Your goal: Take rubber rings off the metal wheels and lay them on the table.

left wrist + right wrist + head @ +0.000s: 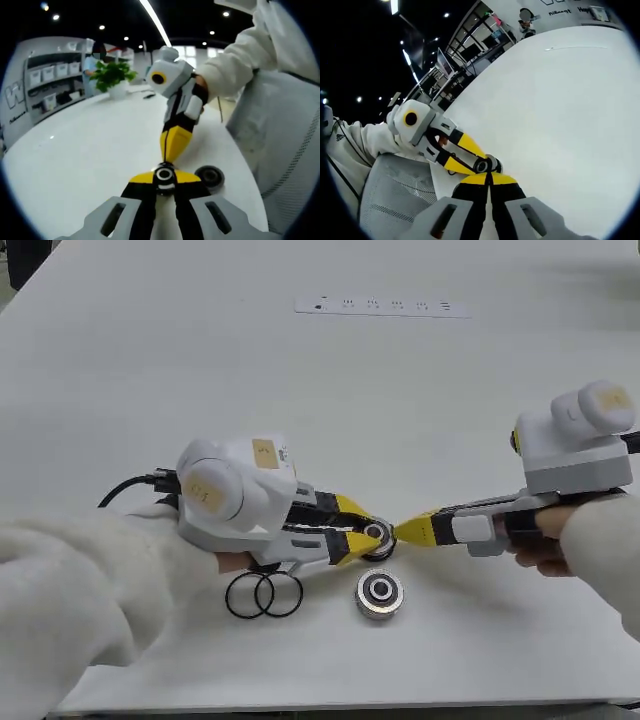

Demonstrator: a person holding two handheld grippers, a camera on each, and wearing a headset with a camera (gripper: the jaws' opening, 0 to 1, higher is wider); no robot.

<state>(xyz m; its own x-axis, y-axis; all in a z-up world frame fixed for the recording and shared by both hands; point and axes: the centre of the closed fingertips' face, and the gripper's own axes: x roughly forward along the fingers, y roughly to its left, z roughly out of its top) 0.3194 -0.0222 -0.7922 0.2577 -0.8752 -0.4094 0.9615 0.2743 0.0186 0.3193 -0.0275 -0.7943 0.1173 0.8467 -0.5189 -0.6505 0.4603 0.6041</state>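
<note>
A small metal wheel [377, 534] is held just above the white table [200, 360], and my left gripper [368, 536] is shut on it; it sits between the yellow jaws in the left gripper view [164, 174]. My right gripper [402, 531] comes in from the right with its jaws shut, their tip against the wheel's rim [484, 165]. Whether that tip pinches a rubber ring I cannot tell. A second metal wheel [380, 593] with a dark rim lies flat on the table just in front. Two black rubber rings [264, 595] lie overlapping to its left.
A white power strip [380, 307] lies at the far side of the table. A black cable [125, 485] trails from the left gripper's body. The table's front edge [330, 705] runs close below the rings and the lying wheel.
</note>
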